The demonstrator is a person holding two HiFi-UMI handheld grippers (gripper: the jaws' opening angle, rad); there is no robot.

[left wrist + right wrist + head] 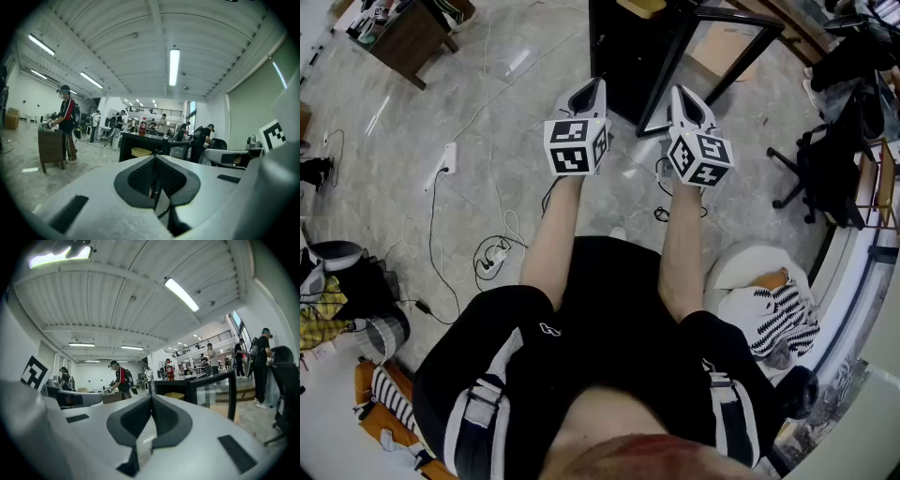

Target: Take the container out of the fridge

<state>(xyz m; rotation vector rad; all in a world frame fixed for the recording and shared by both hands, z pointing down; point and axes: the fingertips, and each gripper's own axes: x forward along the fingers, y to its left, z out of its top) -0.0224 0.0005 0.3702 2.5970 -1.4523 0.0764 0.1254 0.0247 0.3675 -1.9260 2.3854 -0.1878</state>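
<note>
A low black fridge (623, 52) stands on the floor ahead, its glass door (712, 47) swung open to the right. A yellow container (641, 7) sits inside it; it also shows as a yellow container (140, 152) in the left gripper view and a yellow container (174, 395) in the right. My left gripper (589, 96) and right gripper (687, 101) are held side by side just short of the fridge front. The left gripper (155, 157) and right gripper (151, 397) both have their jaws closed together with nothing between them.
A red bottle (142, 127) stands on the fridge top. Cables and a power strip (448, 157) lie on the floor at left. A wooden table (408, 37) is far left, an office chair (825, 169) at right. Several people (65, 119) stand in the room.
</note>
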